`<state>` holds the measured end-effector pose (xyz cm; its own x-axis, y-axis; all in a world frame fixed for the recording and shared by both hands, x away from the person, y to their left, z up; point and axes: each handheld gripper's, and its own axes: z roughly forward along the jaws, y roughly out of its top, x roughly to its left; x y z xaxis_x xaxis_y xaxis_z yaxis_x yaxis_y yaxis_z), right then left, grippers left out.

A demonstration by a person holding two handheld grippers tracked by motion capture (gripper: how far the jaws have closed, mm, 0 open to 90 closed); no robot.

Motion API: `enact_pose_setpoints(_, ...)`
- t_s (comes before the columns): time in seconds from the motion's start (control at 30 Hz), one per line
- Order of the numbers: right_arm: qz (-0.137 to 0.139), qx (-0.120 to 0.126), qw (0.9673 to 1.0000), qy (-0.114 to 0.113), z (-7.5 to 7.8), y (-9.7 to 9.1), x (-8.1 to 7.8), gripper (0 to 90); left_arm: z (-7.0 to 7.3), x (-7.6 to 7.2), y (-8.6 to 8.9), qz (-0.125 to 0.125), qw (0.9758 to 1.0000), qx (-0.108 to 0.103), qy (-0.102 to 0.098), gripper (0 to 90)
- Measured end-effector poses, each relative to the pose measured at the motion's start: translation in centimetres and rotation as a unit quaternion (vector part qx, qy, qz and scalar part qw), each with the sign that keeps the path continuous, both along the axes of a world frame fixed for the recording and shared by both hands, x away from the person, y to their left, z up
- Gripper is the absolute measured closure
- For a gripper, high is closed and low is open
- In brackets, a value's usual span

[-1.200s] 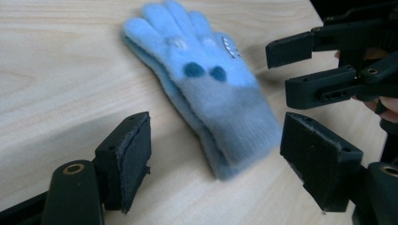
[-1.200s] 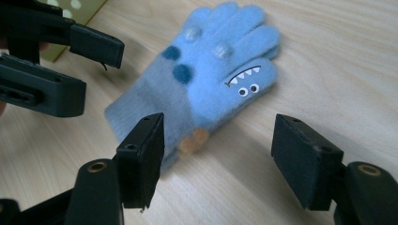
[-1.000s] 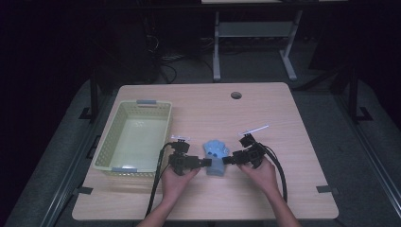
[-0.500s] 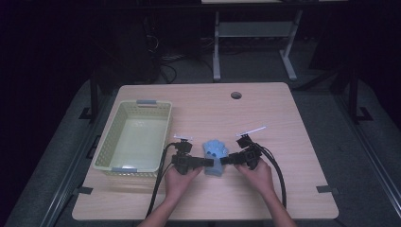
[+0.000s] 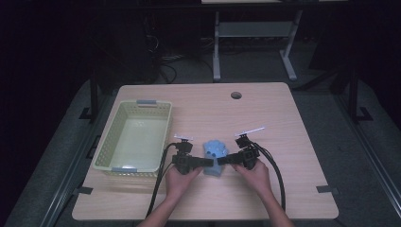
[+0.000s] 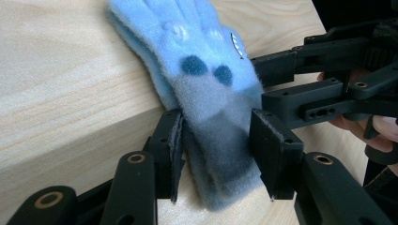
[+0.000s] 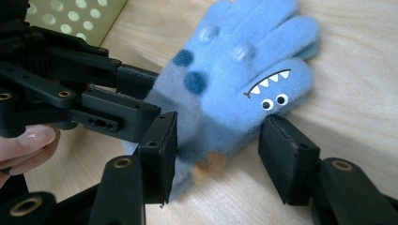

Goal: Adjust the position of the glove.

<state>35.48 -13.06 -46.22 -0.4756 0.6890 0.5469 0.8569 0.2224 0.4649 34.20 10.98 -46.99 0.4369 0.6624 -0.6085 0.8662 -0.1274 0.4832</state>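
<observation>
A fuzzy blue monster glove (image 5: pixel 215 150) lies flat on the table (image 5: pixel 283 142), fingers pointing away from the person. My left gripper (image 5: pixel 209 163) comes in from the left. Its jaws have just been closing, and the pads (image 6: pixel 174 145) press on both sides of the greyish cuff (image 6: pixel 220 140). My right gripper (image 5: pixel 223 161) comes in from the right. Its jaws have also just been closing and now clamp the glove's palm (image 7: pixel 220 108) near the thumb side. Each gripper view shows the other gripper (image 6: pixel 305 93) (image 7: pixel 94 108) just beyond the glove.
A pale green plastic basket (image 5: pixel 106 146) stands empty to the left of the grippers, with a corner of it (image 7: pixel 70 11) showing in the right gripper view. A round cable hole (image 5: pixel 236 95) sits near the table's far edge. Black cables (image 5: pixel 158 189) trail back toward the person.
Both pairs of jaws have drawn in on the glove. The hands have stayed almost where they were, and the glove has not left its spot.
</observation>
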Motion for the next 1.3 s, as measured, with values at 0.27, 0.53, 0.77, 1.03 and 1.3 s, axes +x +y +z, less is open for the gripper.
enact_pose_setpoints(0.27, -0.009, -0.019, 0.9998, -0.003, 0.0, 0.5, 0.0, 56.2, -0.3, 0.2, -0.1, -0.008, 0.9997, -0.018, 0.015, 58.3)
enact_pose_setpoints(0.53, -0.013, -0.038, 0.9991, -0.012, 0.1, 1.5, -0.3, 63.8, -0.6, 0.1, -0.5, -0.018, 0.9991, -0.029, 0.025, 63.6)
enact_pose_setpoints(0.77, -0.009, -0.036, 0.9992, -0.015, -0.1, 2.0, -0.4, 71.8, -1.0, 0.3, -0.2, -0.023, 0.9979, -0.048, 0.037, 69.1)
enact_pose_setpoints(1.03, -0.014, 0.017, 0.9997, -0.008, -1.0, 0.6, -0.2, 76.4, -1.1, 0.6, -0.1, -0.024, 0.9972, -0.062, 0.034, 75.3)
enact_pose_setpoints(1.3, -0.018, 0.027, 0.9993, -0.016, -0.3, 0.2, -0.5, 77.6, -0.9, 0.7, -0.1, -0.032, 0.9959, -0.076, 0.038, 75.9)
